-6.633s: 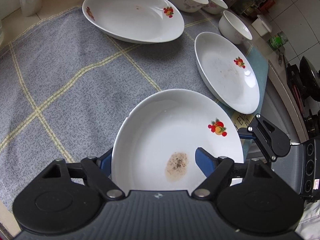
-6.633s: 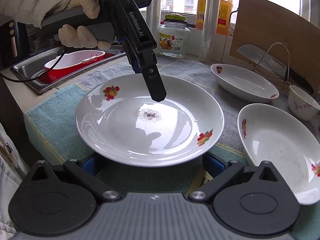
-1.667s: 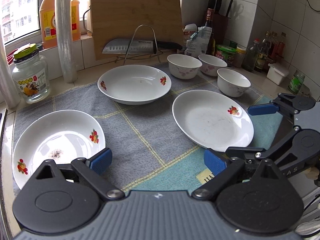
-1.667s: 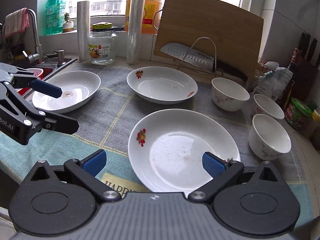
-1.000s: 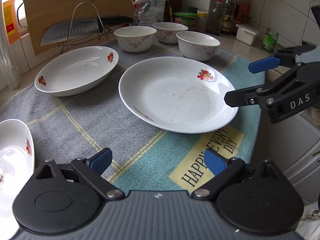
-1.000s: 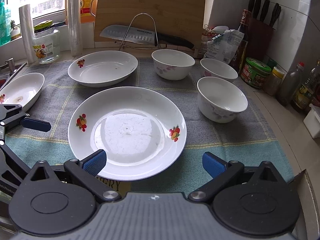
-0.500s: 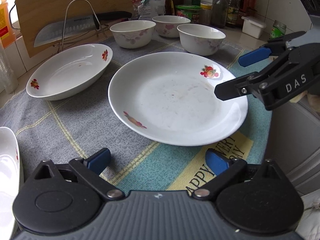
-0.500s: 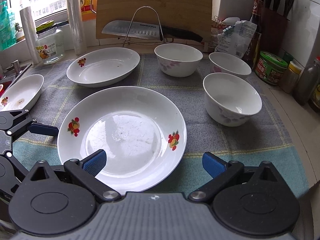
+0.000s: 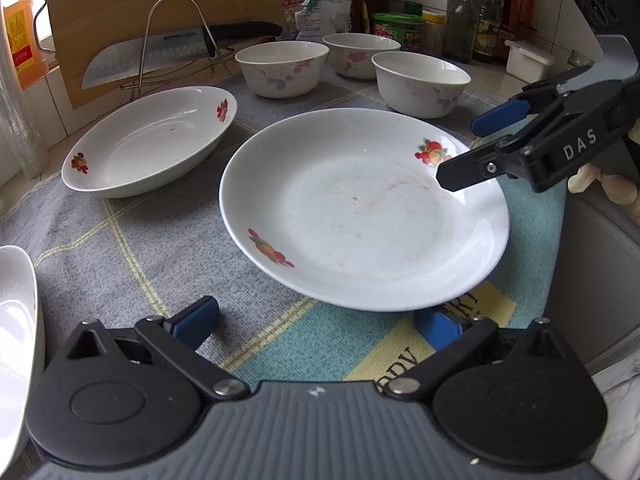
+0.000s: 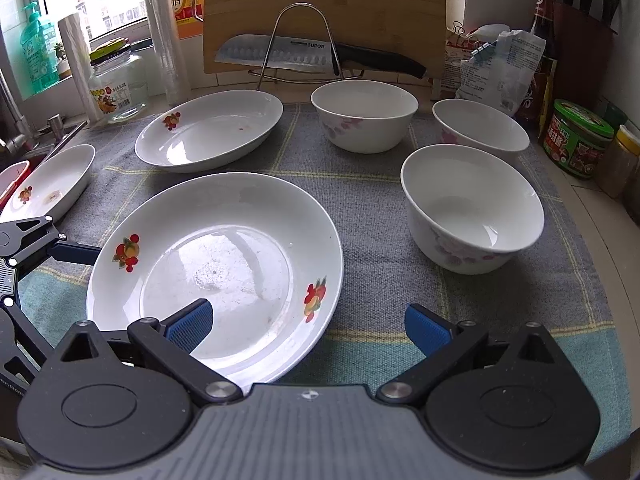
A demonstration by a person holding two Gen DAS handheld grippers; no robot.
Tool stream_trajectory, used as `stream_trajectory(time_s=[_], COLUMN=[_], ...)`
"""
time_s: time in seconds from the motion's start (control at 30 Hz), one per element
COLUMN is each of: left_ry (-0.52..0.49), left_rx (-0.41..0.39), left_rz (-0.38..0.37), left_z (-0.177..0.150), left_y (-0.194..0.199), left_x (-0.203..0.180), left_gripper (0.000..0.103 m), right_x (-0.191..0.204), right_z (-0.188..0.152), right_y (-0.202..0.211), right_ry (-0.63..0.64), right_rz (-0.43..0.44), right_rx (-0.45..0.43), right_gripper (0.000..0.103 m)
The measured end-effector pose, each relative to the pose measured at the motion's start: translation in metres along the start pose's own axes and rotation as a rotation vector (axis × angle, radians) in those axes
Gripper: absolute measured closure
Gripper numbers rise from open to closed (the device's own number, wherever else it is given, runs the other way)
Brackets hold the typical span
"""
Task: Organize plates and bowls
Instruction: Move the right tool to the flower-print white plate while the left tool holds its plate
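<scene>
Right wrist: "SUPOR" on knife (image 10: 316,54) blade behind bowls.

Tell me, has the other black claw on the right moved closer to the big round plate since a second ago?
Yes. The right gripper has come in over the round plate, its nearer tip now past the fruit print; before, it stood off the rim.

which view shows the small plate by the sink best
The right wrist view. There the small plate shows almost whole at far left, with its fruit print and a brownish stain, beside the sink. The left wrist view catches only a white sliver of its rim, cut off by the left edge.
</scene>
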State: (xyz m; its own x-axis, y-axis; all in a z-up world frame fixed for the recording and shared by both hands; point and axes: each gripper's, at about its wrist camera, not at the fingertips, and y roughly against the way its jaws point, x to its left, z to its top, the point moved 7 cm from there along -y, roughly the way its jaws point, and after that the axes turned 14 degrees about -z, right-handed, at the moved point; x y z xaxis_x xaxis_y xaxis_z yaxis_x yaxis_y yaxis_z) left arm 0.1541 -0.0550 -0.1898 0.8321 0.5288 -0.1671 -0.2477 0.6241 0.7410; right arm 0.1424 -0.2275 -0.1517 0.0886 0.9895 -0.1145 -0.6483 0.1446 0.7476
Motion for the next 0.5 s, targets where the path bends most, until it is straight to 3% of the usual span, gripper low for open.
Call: stream_trajectory(time_s=[0.2, 0.5], left_ry=[-0.039, -0.182], left_rx=[-0.004, 0.015], left_rz=[-0.022, -0.056], left_z=[0.000, 0.005], left_y=[-0.001, -0.001], left_x=[0.000, -0.008], left_gripper=[0.000, 0.001], right_x=[0.001, 0.012], right_z=[0.000, 0.005], right_y=[-0.006, -0.020], right_ry=[-0.018, -0.013], right_rz=[0.046, 0.141], right_rx=[0.026, 0.087], right_gripper=[0.000, 0.000])
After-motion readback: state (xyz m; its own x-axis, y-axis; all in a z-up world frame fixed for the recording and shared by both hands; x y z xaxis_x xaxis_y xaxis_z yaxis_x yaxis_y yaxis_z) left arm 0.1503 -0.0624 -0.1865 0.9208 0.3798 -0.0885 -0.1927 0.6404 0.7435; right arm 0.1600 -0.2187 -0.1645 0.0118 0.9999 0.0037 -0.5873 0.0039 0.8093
